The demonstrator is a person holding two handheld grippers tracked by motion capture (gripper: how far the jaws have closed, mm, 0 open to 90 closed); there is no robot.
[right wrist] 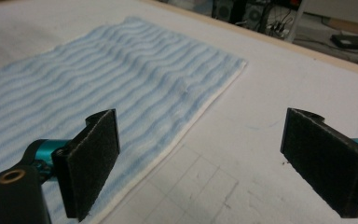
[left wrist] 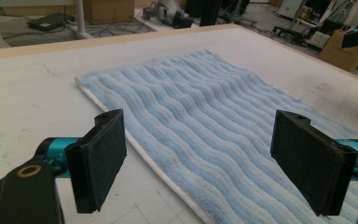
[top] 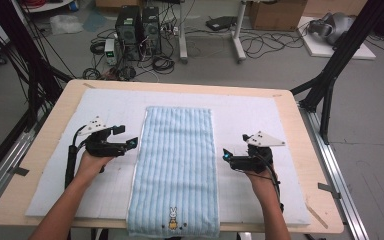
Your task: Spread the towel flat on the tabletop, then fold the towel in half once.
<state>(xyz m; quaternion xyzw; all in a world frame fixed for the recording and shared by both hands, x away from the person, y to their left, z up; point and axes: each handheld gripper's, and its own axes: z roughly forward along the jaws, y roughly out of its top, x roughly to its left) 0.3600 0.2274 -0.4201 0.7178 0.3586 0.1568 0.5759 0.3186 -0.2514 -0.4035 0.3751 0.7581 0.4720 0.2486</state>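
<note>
Blue striped towel (top: 176, 170) lies flat and spread lengthwise down the middle of the surface (top: 290, 120), on a white mat (top: 250, 115). Its near end hangs just over the surface's front edge, with a small rabbit patch (top: 172, 219) at that end; the far end stops short of the mat's back edge. No fold in it that I can see, only slight ripples in the pile.

Left gripper (top: 130, 142) sits just beside the towel's left long edge, about mid-length, jaws spread wide and holding nothing. In the left gripper view the towel (left wrist: 205, 126) runs between the two pads, its white hem just inside the left pad; the gripper (left wrist: 200, 158) looks to hover low over that edge. Contact unclear.

Right gripper (top: 226, 156) is just beside the towel's right long edge, a bit nearer the front than the left one, jaws also spread, empty. In the right gripper view the towel's hem (right wrist: 168, 144) lies near the left pad and bare mat (right wrist: 223, 172) under the rest of the gap; gripper (right wrist: 198, 163) not yet over the cloth.

Judged step: approach, lining up on both long edges before a grasp, probably to fold or lift the towel.

Next move calls for: lowering each gripper so one pad slips under the hem, closing on the edge only, not bunching mat with it, both sides at matching points so the towel lifts evenly.
</note>
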